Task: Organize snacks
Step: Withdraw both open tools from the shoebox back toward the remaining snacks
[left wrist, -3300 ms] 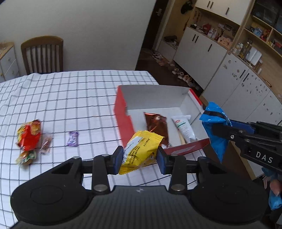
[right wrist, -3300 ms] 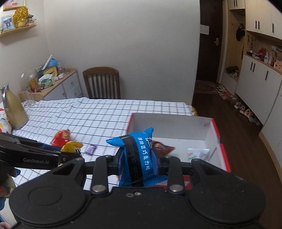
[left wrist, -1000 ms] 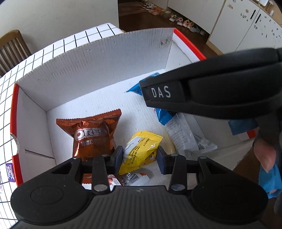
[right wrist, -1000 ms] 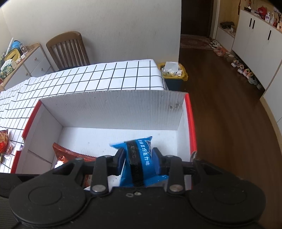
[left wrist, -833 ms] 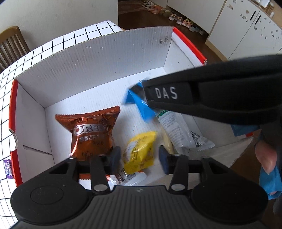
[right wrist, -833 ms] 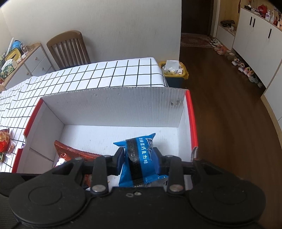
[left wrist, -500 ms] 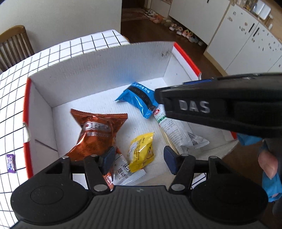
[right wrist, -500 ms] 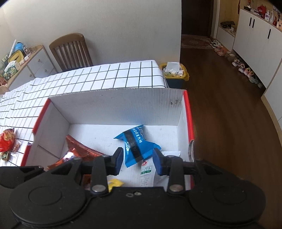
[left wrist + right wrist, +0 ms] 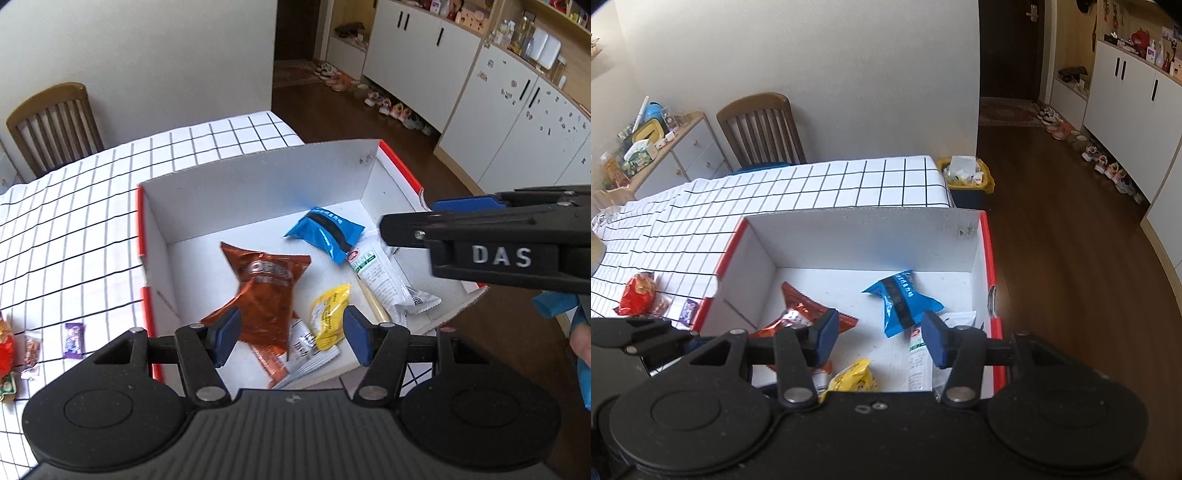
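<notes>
A red-rimmed white cardboard box (image 9: 255, 184) (image 9: 864, 229) sits on the checked tablecloth. Inside lie a brown Oreo packet (image 9: 267, 291) (image 9: 798, 314), a yellow packet (image 9: 328, 314) (image 9: 853, 378), a blue packet (image 9: 325, 230) (image 9: 901, 301) and a white tube-shaped packet (image 9: 384, 280) (image 9: 918, 360). My left gripper (image 9: 290, 334) is open and empty above the box's near side. My right gripper (image 9: 879, 338) is open and empty above the box; its body shows at the right of the left wrist view (image 9: 491, 247).
Left of the box on the tablecloth (image 9: 74, 229) lie a small purple sweet (image 9: 72, 339) (image 9: 689, 308), a red packet (image 9: 639, 293) and other small wrapped snacks (image 9: 31, 352). A wooden chair (image 9: 761, 127) stands at the far side. A bin (image 9: 966, 179) stands beyond the table's corner.
Both grippers opened and let go: the yellow packet and the blue packet now lie in the box. Both grippers have since pulled back and up from the box.
</notes>
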Tool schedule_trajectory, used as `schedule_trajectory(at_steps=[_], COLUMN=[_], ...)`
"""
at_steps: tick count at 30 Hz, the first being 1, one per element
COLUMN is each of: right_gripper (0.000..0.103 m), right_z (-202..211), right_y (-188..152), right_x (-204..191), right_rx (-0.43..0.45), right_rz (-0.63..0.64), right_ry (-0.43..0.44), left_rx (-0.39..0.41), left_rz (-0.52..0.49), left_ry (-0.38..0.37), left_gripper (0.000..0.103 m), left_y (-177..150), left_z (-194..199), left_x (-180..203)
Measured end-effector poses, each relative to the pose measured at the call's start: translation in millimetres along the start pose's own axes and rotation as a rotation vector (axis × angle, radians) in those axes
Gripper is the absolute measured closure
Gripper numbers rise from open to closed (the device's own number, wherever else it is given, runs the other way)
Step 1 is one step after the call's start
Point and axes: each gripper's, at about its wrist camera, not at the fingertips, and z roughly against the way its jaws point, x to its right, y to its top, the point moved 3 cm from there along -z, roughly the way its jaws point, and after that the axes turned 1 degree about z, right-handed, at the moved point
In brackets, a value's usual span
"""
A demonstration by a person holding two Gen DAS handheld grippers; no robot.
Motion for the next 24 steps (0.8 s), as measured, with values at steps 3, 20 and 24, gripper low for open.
schedule_trajectory(at_steps=[3, 20, 24], right_gripper=[0.052, 0.045, 0.04], right_z=[9, 61, 70], right_y=[-2, -8, -10], right_x=[-4, -46, -63], right_rx=[0.021, 0.143, 0.17], right_rz=[0.004, -0.032, -0.036], right_ry=[-0.008, 0.01, 0.023], left_rx=[0.025, 0.158, 0.181], left_rz=[0.007, -0.013, -0.014], left_ry=[-0.007, -0.01, -0.009], left_gripper=[0.043, 0.043, 0.043], left_y=[-2, -20, -28], left_z=[14, 92, 108], left_x=[-7, -57, -76])
